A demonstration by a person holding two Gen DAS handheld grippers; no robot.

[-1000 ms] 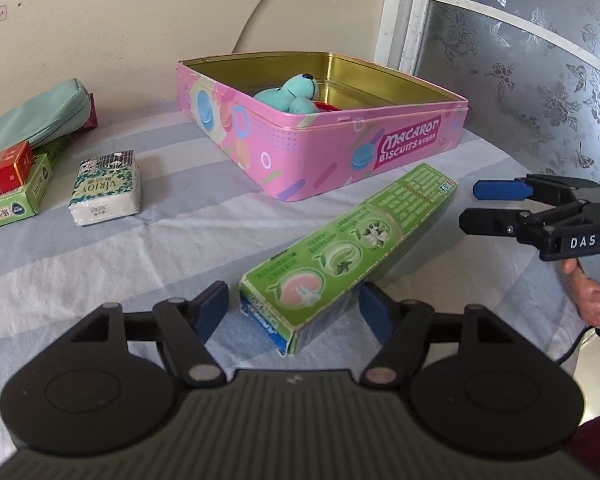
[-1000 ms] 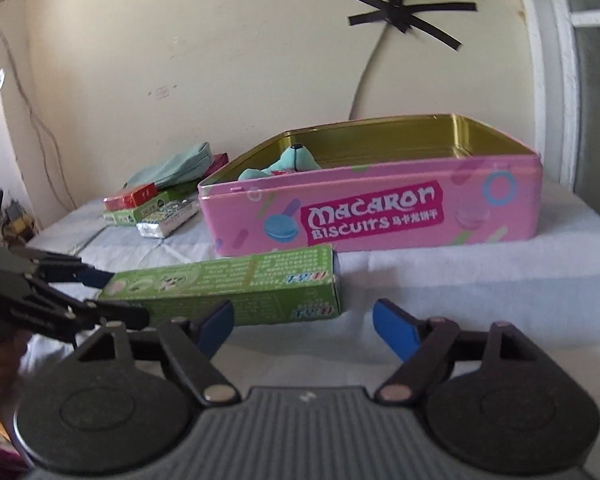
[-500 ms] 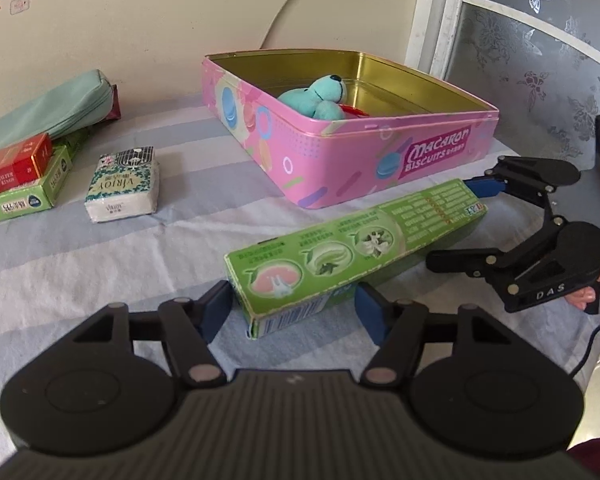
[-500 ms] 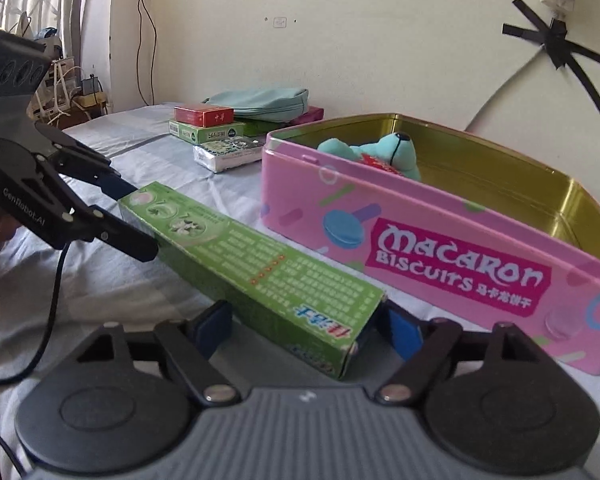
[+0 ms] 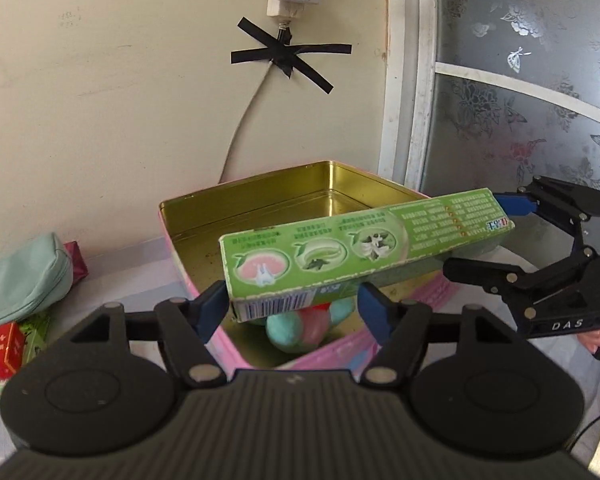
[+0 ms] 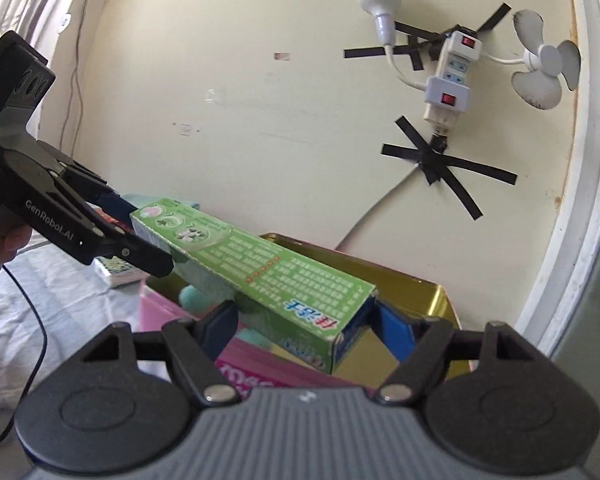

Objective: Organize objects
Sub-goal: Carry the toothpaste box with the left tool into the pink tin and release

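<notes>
Above the open pink tin [image 5: 188, 276], a long green carton [image 5: 364, 240] hangs clear of the bench, its long axis running nearly level from one gripper to the other. The left gripper [image 5: 292, 308] holds the barcode end, though its fingers [image 5: 212, 308] have just been opening and the far one shows a slight gap; the right gripper [image 6: 304, 326] pinches the opposite end, its fingers [image 6: 220, 324] having just been closing. The left wrist view alone shows the teal and red plush [image 5: 296, 330] lying in the tin beneath the carton, and a mint pouch [image 5: 20, 280] with red and green small boxes [image 5: 0, 348] toward the bench's left edge. The right wrist view alone shows a white packet [image 6: 118, 272] behind the left gripper and the power strip [image 6: 450, 80] taped to the wall.
</notes>
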